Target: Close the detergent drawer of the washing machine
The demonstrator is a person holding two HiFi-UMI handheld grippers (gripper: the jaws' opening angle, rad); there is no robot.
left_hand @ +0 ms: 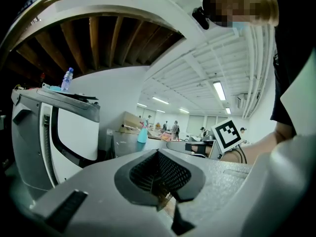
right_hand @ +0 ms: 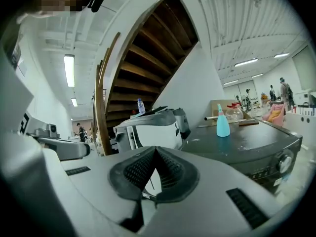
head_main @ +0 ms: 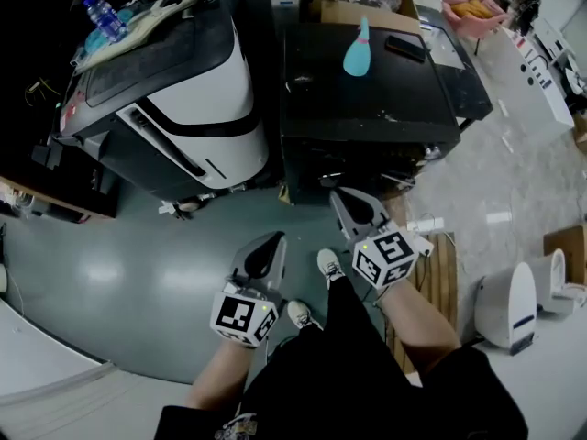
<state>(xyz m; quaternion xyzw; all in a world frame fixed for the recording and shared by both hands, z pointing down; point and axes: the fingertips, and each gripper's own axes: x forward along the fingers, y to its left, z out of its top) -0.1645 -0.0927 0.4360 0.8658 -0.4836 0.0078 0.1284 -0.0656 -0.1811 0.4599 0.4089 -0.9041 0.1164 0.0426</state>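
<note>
A dark top-loading washing machine (head_main: 367, 90) stands ahead of me; its front panel with a round knob (right_hand: 284, 163) shows in the right gripper view. I cannot make out a detergent drawer in any view. A teal spray bottle (head_main: 358, 51) stands on its lid. My left gripper (head_main: 269, 246) is held low over the floor, well short of the machine, its jaws shut on nothing (left_hand: 159, 154). My right gripper (head_main: 347, 200) hangs just before the machine's front lower edge, also shut and empty (right_hand: 155, 152). Both point roughly level towards the machines.
A white and grey machine (head_main: 174, 90) stands to the left, with a water bottle (head_main: 105, 16) on top. A cardboard box (head_main: 353, 3) sits behind the dark machine. A wooden pallet (head_main: 442, 273) and a white appliance (head_main: 514, 305) lie to the right. My shoes (head_main: 330, 266) are below the grippers.
</note>
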